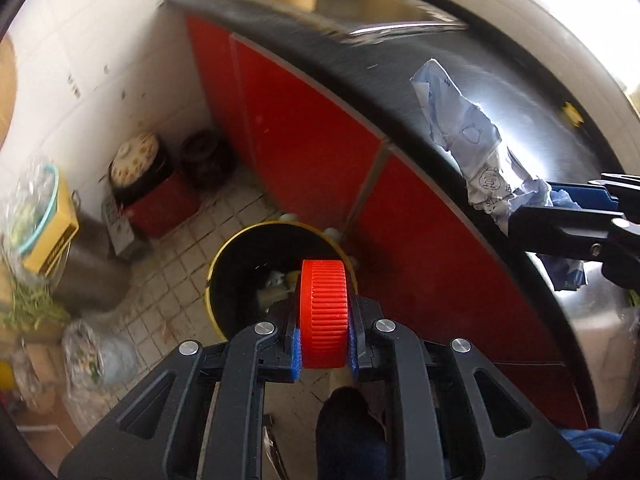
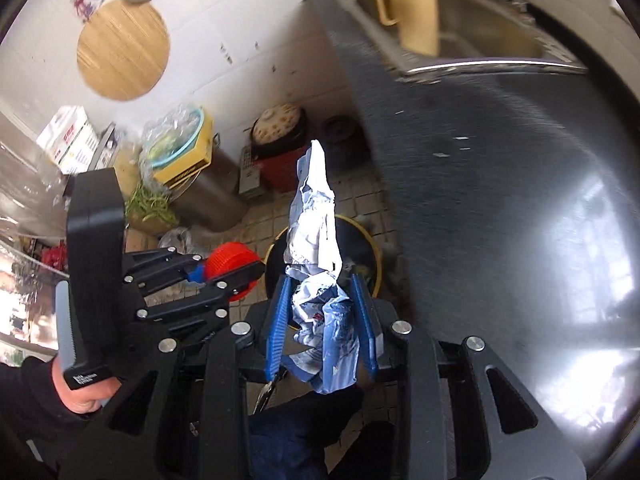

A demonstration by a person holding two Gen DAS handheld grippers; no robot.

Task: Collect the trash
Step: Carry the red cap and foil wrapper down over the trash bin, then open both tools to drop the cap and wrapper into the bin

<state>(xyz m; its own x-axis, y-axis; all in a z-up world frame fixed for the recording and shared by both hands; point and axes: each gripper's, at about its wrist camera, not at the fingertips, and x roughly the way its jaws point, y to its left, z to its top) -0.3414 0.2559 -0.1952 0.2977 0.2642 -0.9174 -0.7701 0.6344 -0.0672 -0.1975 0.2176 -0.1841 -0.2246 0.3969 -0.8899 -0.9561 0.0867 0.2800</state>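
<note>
1. You're over a small-tiled kitchen floor (image 1: 192, 248), grubby, with white tiled walls and a dark countertop (image 1: 400, 80) running along red cabinet doors (image 1: 304, 152).
2. A steel sink (image 2: 480, 40) sits at the far end of the counter; a tan pitcher (image 2: 414, 12) stands in it.
3. Your left gripper (image 1: 323, 336) is clamped on a red ribbed bottle cap (image 1: 324, 312), held edge-on between the blue pads.
4. Your right gripper (image 2: 324, 320) is pinched on a crumpled blue-and-white wrapper (image 2: 316, 240), which sticks out well past the fingertips.
5. A black bin with a yellow rim (image 1: 248, 276) stands on the floor just beside the cabinets, below both grippers; some scraps are already inside.
6. Far left clutter: a steel stockpot (image 2: 212, 196) with a yellow box (image 2: 188, 160) and a plastic-wrapped bowl (image 2: 172, 136) on top, a dark pot with a patterned lid (image 1: 134, 160) on a red box (image 1: 160, 208), and a dark jar (image 1: 204, 156).
7. Green beans (image 2: 148, 204) and a plastic bag (image 1: 92, 356) lie near left.
8. A round wooden board (image 2: 124, 48) hangs on the wall.
9. Your left hand (image 2: 80, 394) grips the handle.
</note>
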